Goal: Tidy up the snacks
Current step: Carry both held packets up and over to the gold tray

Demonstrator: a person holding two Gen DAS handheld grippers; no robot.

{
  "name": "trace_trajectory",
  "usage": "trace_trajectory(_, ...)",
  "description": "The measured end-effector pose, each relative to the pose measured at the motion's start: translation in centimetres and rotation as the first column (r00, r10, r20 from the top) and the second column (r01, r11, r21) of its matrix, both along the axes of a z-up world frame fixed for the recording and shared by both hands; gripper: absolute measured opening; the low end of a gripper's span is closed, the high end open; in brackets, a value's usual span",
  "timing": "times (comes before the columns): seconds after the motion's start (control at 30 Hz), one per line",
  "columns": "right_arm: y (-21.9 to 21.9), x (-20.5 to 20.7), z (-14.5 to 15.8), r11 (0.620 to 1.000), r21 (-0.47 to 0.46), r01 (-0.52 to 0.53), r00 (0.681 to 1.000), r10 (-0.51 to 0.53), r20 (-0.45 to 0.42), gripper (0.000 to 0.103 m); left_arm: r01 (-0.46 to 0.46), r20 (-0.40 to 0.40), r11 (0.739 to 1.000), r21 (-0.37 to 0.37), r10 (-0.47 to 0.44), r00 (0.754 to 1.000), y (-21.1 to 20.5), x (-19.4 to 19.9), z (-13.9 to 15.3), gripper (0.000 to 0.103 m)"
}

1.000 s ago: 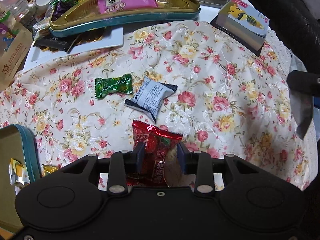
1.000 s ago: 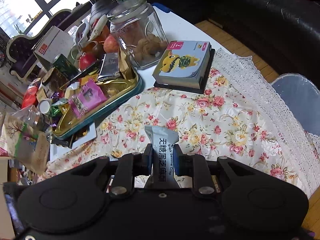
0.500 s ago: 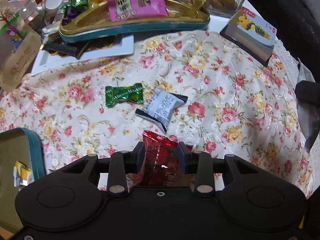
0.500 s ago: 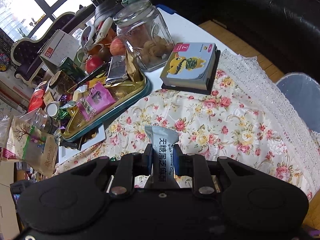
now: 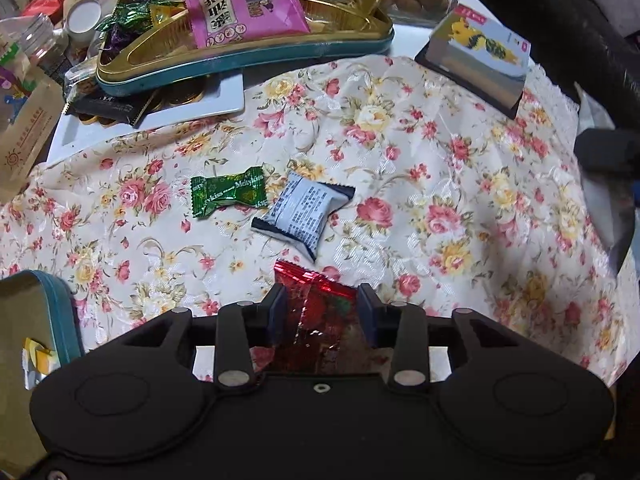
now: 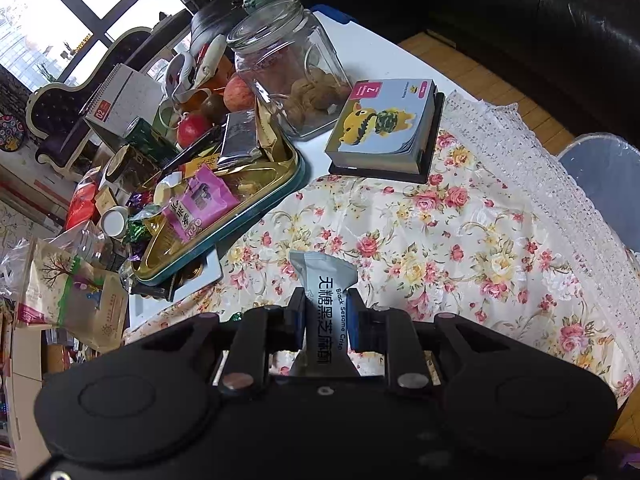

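My left gripper point(image 5: 320, 300) is shut on a red foil snack packet point(image 5: 316, 312) and holds it above the floral tablecloth point(image 5: 440, 184). Ahead of it on the cloth lie a green Melykiss candy point(image 5: 227, 196) and a grey-and-black snack packet point(image 5: 304, 212). My right gripper point(image 6: 325, 304) is shut on a grey Black Sesame Crisp packet point(image 6: 326, 300), raised over the cloth point(image 6: 440, 240). A gold tin tray with a teal rim point(image 5: 248, 60) holds a pink packet point(image 5: 244, 12) and other snacks; it also shows in the right wrist view point(image 6: 260, 208).
A teal-rimmed tin point(image 5: 60, 312) with a yellow candy sits at my lower left. A glass cookie jar point(image 6: 288, 68), a picture book point(image 6: 384, 128), fruit, boxes and paper bags point(image 6: 68, 292) crowd the far side. The right gripper's dark shape point(image 5: 608, 160) shows at the right edge.
My left gripper has lifted the red packet off the cloth and drawn it up and back. My right gripper has risen a little with its grey packet.
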State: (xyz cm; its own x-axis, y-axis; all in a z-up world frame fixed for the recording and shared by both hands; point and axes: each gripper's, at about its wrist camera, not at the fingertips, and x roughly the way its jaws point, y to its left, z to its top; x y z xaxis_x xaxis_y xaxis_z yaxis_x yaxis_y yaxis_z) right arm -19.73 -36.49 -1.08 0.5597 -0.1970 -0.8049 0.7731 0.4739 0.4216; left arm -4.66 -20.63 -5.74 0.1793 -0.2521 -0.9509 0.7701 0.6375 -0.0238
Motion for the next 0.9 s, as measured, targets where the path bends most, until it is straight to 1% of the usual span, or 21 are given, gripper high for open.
trace_trajectory(0.1, 0.1, 0.0, -0.1, 1.000, 0.008, -0.002, 1.000, 0.002, 0.001, 0.022, 0.025, 0.020, 1.000, 0.009, -0.026, 0.999, 0.1, -0.3, -0.2, 0.048)
trace_trajectory(0.27, 0.4, 0.2, -0.1, 1.000, 0.006, -0.011, 1.000, 0.011, 0.000, 0.022, 0.036, 0.047, 0.999, 0.024, -0.037, 0.998, -0.3, -0.8, -0.3, 0.050)
trace_trajectory(0.4, 0.3, 0.2, -0.1, 1.000, 0.014, -0.008, 1.000, 0.008, 0.003, 0.022, 0.070, 0.030, 0.997, 0.018, -0.071, 0.997, -0.2, -1.0, 0.0, 0.049)
trace_trajectory(0.53, 0.2, 0.1, 0.0, 1.000, 0.012, -0.004, 1.000, 0.004, 0.007, 0.022, 0.077, 0.053, 0.996, 0.036, -0.079, 0.995, -0.4, -1.3, -0.6, 0.053)
trace_trajectory(0.67, 0.5, 0.2, 0.0, 1.000, 0.018, -0.016, 1.000, 0.016, 0.007, 0.022, 0.083, 0.064, 0.994, 0.072, -0.087, 0.994, -0.7, -1.7, -1.5, 0.054)
trace_trajectory(0.73, 0.5, 0.2, -0.1, 1.000, 0.017, -0.021, 1.000, 0.021, 0.005, 0.022, 0.085, 0.055, 0.991, 0.105, -0.091, 0.994, -0.9, -1.8, -2.4, 0.055)
trace_trajectory(0.77, 0.5, 0.2, -0.1, 1.000, 0.018, -0.021, 1.000, 0.021, 0.004, 0.022, 0.073, 0.048, 0.992, 0.100, -0.078, 0.996, -0.7, -1.7, -2.6, 0.056)
trace_trajectory(0.9, 0.5, 0.3, -0.1, 1.000, 0.018, -0.020, 1.000, 0.020, 0.005, 0.022, 0.025, -0.024, 0.997, 0.077, -0.023, 0.999, -0.4, -0.5, -2.7, 0.055)
